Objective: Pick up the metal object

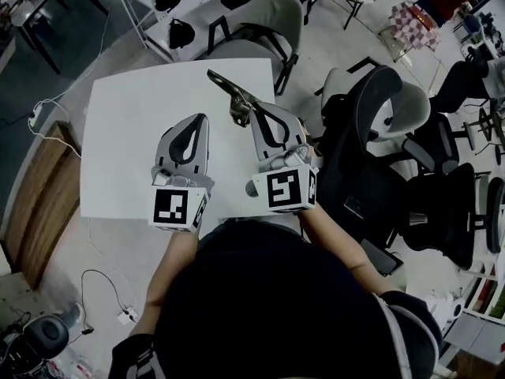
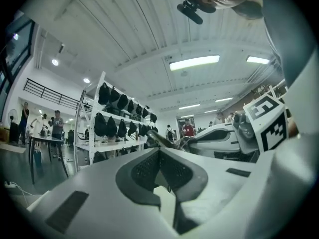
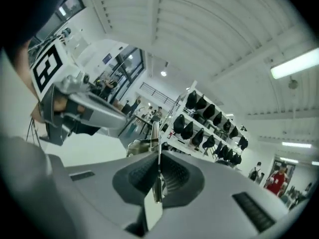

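The metal object [image 1: 231,93], a thin dark bracket with a long flat strip, is held above the white table [image 1: 134,133]. My right gripper [image 1: 254,110] is shut on its near end. In the right gripper view the strip [image 3: 155,138] stands edge-on between the pads, which are pressed onto it. My left gripper [image 1: 201,120] hovers just left of it over the table, shut with nothing between its pads [image 2: 149,168]. In the left gripper view the metal object [image 2: 160,139] and the right gripper's body [image 2: 224,136] show ahead to the right.
Black and grey office chairs [image 1: 379,117] crowd the table's right side, and another chair [image 1: 264,22] stands at its far edge. A wooden board [image 1: 39,204] and cables [image 1: 102,290] lie on the floor at left. A shelf rack of black bags [image 2: 114,118] stands behind.
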### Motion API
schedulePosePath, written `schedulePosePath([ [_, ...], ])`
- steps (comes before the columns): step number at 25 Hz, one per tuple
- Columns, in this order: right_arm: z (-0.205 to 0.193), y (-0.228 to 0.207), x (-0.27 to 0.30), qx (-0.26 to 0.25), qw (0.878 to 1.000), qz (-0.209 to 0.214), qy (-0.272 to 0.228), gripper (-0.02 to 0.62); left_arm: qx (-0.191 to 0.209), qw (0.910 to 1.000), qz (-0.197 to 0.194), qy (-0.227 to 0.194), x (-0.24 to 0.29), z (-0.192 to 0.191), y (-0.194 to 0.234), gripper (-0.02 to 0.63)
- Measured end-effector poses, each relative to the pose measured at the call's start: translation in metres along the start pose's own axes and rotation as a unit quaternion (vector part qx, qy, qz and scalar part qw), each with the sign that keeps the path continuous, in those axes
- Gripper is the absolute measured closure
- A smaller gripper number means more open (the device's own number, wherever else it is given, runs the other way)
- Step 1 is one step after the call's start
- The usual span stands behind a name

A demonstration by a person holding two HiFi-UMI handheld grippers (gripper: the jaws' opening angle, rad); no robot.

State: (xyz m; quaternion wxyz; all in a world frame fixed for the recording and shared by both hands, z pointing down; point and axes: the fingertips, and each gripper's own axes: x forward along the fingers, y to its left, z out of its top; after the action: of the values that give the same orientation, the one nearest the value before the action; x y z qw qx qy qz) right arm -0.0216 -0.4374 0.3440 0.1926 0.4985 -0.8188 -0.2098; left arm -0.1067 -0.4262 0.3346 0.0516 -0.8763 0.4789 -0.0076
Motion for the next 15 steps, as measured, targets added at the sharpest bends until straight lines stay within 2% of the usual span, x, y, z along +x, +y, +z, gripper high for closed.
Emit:
schedulePosePath([
  [3,0.018,-0.029,-0.011,0.084,0.995,-0.029,-0.047,0.566,-0.001,0.9996,0.015,-0.022,0.005,0.024,0.002,0.583],
  [6,0.025,-0.054,-0.019,0.172,0.980,-0.054,-0.081,0.566,0.005,0.9993,0.019,-0.032,0.010,0.040,0.002,0.583],
  [8,0.024,-0.065,-0.026,0.216,0.971,-0.065,-0.083,0.566,0.010,0.9993,0.020,-0.031,0.010,0.045,0.000,0.583],
  [11,0.023,-0.079,-0.040,0.258,0.958,-0.081,-0.090,0.566,0.011,0.9993,0.020,-0.029,0.011,0.051,-0.006,0.583],
  [15,0.024,-0.088,-0.052,0.279,0.950,-0.097,-0.098,0.566,0.009,0.9995,0.020,-0.024,0.012,0.052,-0.010,0.583],
])
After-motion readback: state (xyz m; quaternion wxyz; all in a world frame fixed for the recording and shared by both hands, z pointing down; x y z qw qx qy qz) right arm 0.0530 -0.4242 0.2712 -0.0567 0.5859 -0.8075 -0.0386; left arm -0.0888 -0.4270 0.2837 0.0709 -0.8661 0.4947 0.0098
